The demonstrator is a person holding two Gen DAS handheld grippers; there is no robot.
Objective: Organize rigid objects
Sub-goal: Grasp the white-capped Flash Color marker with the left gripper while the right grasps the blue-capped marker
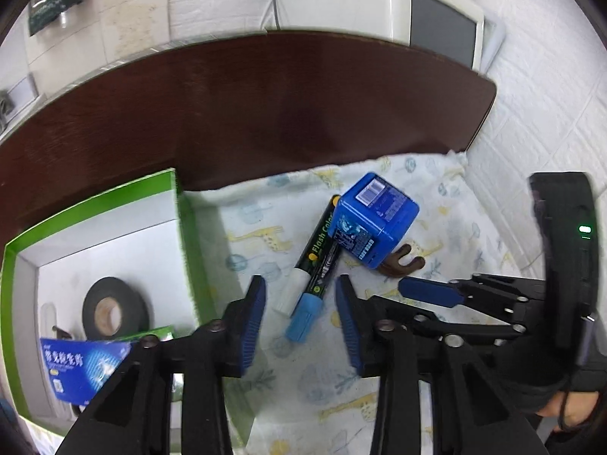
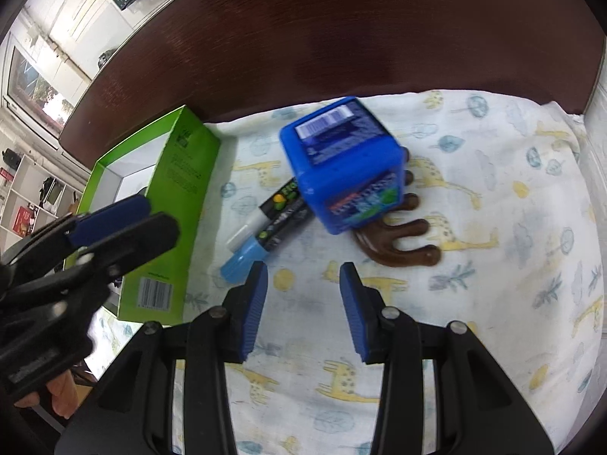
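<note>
Lying on dark wood table (image 1: 246, 113): giraffe-print cloth (image 2: 493, 265), open at right. Green box (image 2: 178, 204) at cloth's left edge. Left gripper (image 1: 299, 314) jaws part-open astride marker (image 1: 315, 265); right gripper (image 2: 303, 303) part-open, empty.

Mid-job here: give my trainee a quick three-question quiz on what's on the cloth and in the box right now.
1. True or false: the marker lies inside the green box.
2. What leans against the marker's far end? A) tape roll B) blue cube C) brown antler piece
3. Name the black ring-shaped item in the box.

Key:
1. False: it lies on the giraffe cloth, with the left gripper empty and its jaws astride the capped end.
2. B, the blue cube.
3. The tape roll.
</note>
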